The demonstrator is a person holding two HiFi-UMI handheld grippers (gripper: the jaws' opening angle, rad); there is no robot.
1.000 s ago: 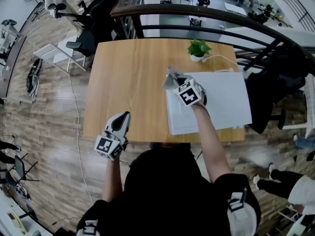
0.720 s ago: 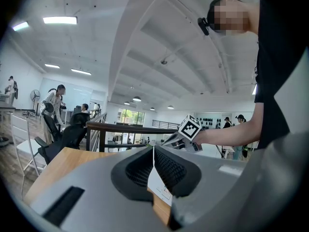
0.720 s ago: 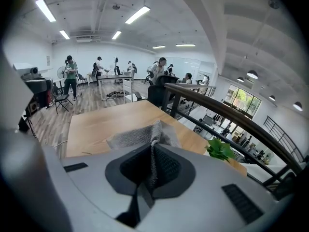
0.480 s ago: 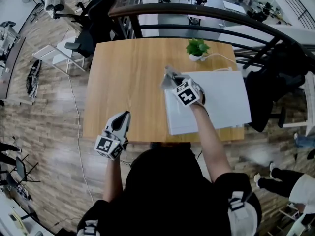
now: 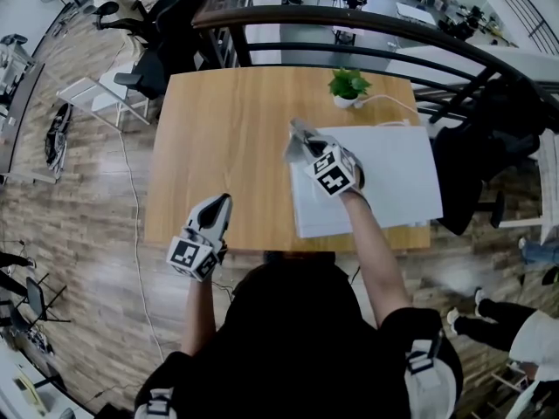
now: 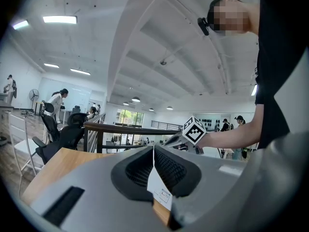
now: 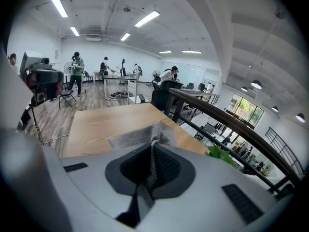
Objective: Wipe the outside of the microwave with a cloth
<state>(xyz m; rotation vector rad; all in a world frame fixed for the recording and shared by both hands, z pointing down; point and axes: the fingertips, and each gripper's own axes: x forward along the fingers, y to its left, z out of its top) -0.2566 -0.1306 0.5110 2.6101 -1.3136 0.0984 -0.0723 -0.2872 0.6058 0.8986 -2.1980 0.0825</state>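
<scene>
The white microwave [image 5: 384,182] stands on the right half of the wooden table [image 5: 227,138], seen from above. My right gripper [image 5: 303,145] is shut on a grey mesh cloth [image 5: 295,138] and holds it over the microwave's far left top corner. In the right gripper view the cloth [image 7: 140,135] bunches out from between the closed jaws of that gripper [image 7: 152,151]. My left gripper [image 5: 219,206] hovers at the table's near edge, left of the microwave, jaws pressed together with nothing in them. The left gripper view [image 6: 153,151] shows the right gripper's marker cube [image 6: 194,130] ahead.
A small potted plant [image 5: 348,85] stands at the table's far edge behind the microwave, with a white cable [image 5: 393,103] beside it. A dark curved railing [image 5: 349,24] runs behind the table. Office chairs [image 5: 162,51] stand at the far left on the wood floor.
The right gripper with the cloth has edged slightly to the left at the microwave's corner. The left gripper has stayed where it was.
</scene>
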